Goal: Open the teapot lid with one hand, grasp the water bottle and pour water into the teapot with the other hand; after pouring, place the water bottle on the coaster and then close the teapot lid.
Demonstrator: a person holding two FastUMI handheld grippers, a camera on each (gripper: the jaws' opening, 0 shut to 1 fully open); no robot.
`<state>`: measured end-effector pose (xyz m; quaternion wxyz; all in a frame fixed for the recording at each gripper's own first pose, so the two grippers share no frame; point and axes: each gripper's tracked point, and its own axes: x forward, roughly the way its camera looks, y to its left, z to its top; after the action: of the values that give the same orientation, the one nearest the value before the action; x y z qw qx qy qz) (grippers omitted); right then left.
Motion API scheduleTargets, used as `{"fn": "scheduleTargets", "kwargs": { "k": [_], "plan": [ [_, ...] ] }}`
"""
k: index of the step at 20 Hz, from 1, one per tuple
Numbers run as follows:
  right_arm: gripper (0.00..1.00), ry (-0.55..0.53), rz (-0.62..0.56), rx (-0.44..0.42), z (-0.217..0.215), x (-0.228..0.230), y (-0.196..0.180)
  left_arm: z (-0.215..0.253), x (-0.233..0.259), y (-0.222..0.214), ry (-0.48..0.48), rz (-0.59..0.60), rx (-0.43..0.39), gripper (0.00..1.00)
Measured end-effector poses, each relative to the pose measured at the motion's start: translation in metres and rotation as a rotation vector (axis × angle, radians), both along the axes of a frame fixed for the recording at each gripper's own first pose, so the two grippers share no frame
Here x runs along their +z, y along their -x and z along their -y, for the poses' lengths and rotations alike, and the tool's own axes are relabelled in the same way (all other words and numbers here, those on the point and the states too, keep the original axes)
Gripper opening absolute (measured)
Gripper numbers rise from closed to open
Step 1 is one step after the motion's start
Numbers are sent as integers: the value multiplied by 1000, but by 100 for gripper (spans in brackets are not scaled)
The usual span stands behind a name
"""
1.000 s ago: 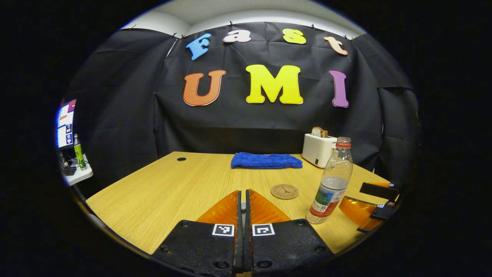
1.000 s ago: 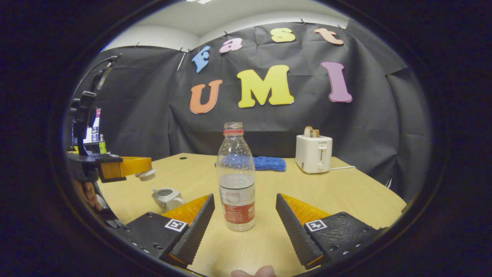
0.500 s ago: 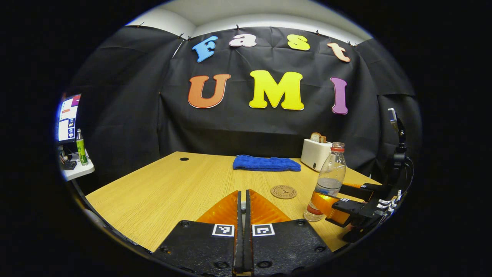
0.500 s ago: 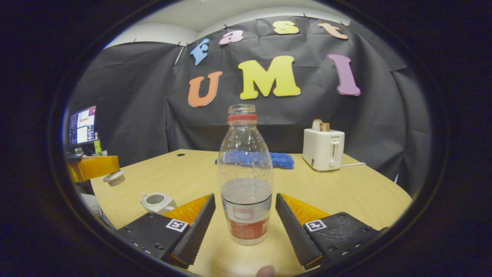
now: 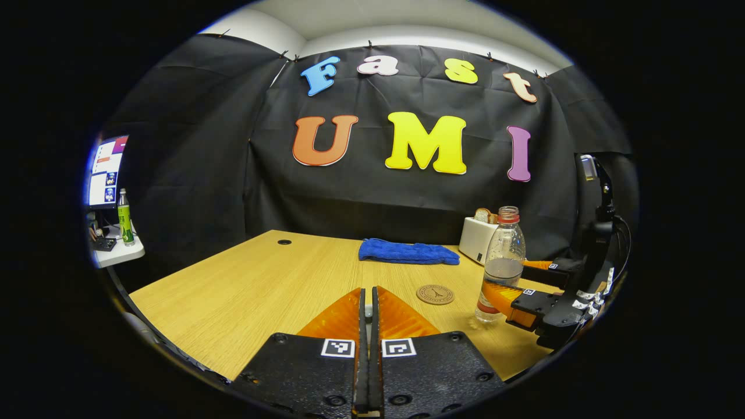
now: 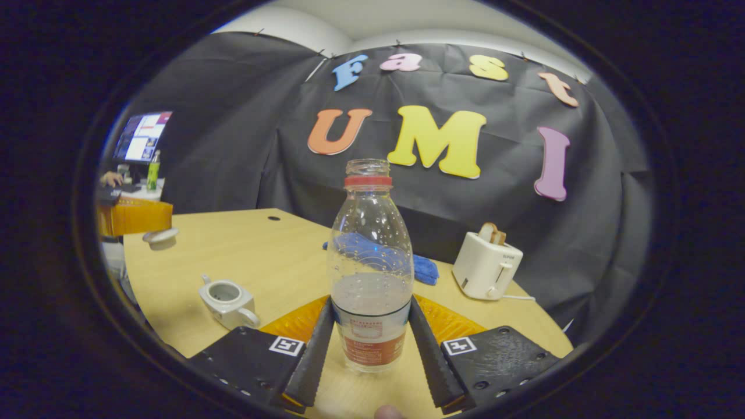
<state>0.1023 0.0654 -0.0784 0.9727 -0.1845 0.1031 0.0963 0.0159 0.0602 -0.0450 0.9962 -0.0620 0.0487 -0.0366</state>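
Since the earlier frame the right gripper [image 6: 371,343] is closing its fingers onto the clear uncapped plastic water bottle [image 6: 371,273], while the left gripper [image 5: 366,349] is clenching the white lid [image 6: 160,236]; next, lifting toward the open white ceramic teapot [image 6: 228,301].

Right gripper [image 6: 371,343] at lower centre of the right gripper view, fingers closed against both sides of the bottle [image 6: 371,267]; left gripper [image 5: 366,314] at bottom centre, fingers pressed together, pinching the lid.

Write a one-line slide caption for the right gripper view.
Right gripper clamps the uncapped water bottle on the table; the open teapot waits nearby.
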Motion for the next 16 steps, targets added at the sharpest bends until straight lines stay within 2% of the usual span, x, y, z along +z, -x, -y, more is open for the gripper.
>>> {"fn": "scheduleTargets", "kwargs": {
  "k": [8,16],
  "plan": [
    [70,537,92,56,3,-1,-15,-20,6,3,10,17,7,3],
    [71,901,171,148,-6,-22,-16,-36,7,4,9,26,7,3]
  ]
}}
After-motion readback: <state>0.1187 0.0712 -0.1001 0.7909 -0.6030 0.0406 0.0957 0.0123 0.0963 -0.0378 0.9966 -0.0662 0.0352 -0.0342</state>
